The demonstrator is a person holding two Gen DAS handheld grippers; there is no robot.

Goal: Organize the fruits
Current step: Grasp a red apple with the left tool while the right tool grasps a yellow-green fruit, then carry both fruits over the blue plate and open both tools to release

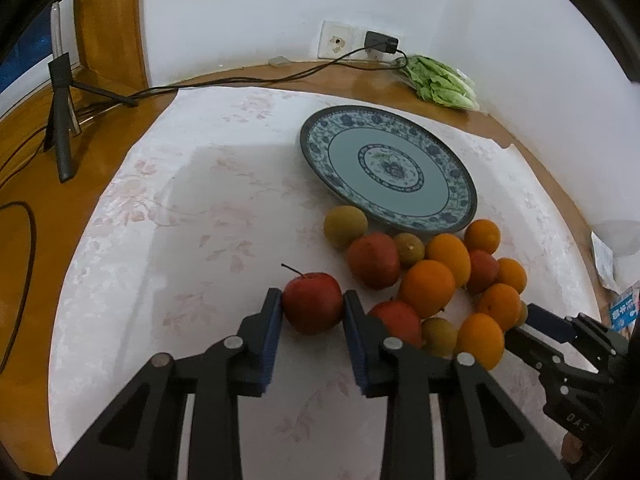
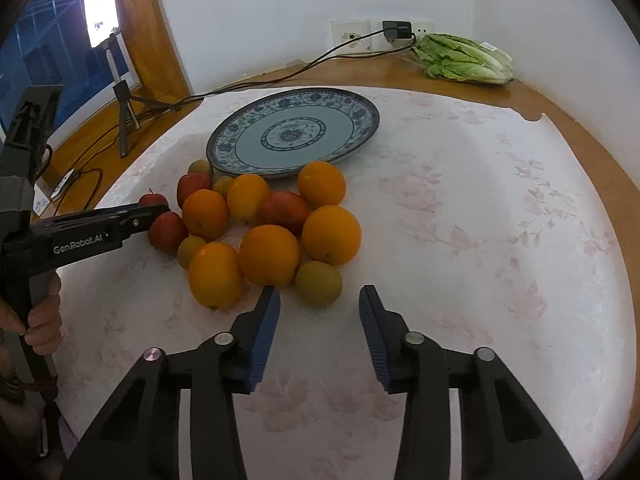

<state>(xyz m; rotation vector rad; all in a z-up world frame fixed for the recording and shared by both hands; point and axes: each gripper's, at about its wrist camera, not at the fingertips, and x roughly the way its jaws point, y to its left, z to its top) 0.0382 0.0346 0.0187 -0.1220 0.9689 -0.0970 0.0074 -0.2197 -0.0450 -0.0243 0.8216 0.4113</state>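
A red apple (image 1: pixel 312 308) with a stem sits on the white cloth, left of the fruit pile. My left gripper (image 1: pixel 312 300) is shut on it, a blue pad pressing each side. The pile holds several oranges (image 2: pixel 269 255), red apples (image 2: pixel 285 210) and small yellow-green fruits. One yellow-green fruit (image 2: pixel 319 283) lies at the near edge of the pile. My right gripper (image 2: pixel 319 294) is open, its fingertips (image 2: pixel 270 296) flanking that fruit without touching it. Behind the pile stands an empty blue-patterned plate (image 1: pixel 344 152), also seen as the plate (image 2: pixel 248 146) in the right wrist view.
A bagged lettuce (image 2: pixel 464 58) lies at the back by the wall socket with a plugged charger (image 1: pixel 382 42) and its cable. A small tripod (image 1: pixel 60 120) and a lit lamp (image 2: pixel 102 12) stand on the wood at the left. Paper packets (image 1: pixel 624 308) sit at the right edge.
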